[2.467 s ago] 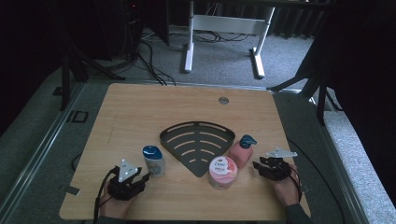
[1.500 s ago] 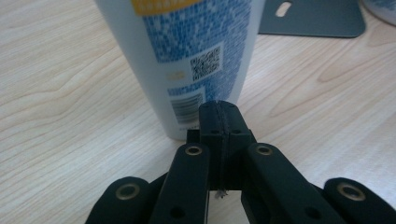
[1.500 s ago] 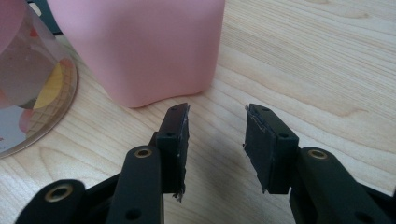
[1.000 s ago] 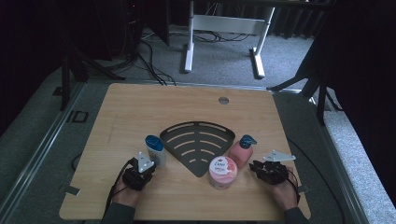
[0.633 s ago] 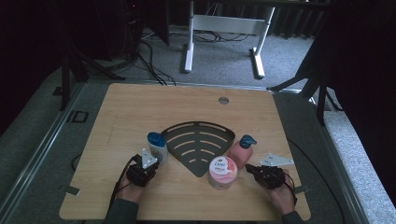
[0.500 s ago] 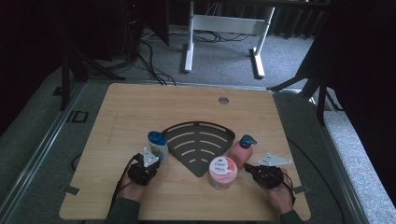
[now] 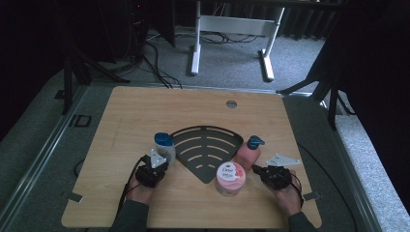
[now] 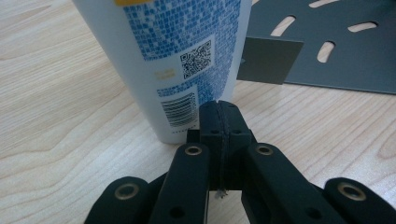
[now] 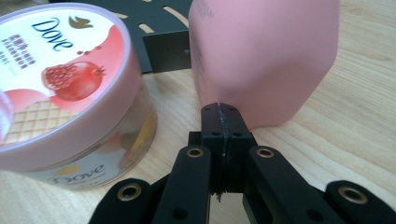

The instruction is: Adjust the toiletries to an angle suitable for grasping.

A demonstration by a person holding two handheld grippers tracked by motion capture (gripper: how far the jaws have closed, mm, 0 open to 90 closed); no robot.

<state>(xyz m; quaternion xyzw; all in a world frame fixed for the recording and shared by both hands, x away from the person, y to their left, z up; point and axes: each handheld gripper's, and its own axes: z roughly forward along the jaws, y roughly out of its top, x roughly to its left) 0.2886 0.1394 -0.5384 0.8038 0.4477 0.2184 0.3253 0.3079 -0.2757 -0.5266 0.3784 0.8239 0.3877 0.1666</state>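
Resting on your wooden table [image 7: 145, 111], both grippers [image 7: 157, 165] [image 7: 257, 169] sit pressed together, empty; open tabletop lies toward 12 o'clock.

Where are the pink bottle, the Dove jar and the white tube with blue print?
pink bottle [image 9: 271, 60], right gripper view, its side.
Dove jar [image 9: 56, 65], right gripper view, its lid.
white tube [image 8: 182, 56], left gripper view, its printed side.

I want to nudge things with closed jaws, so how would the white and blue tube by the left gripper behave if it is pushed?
The white and blue tube stands upright, tall over a narrow foot, so a high push would probably tip it. Its glossy printed skin looks slippery; the left gripper, jaws shut, might slide off. A low push seems safer.
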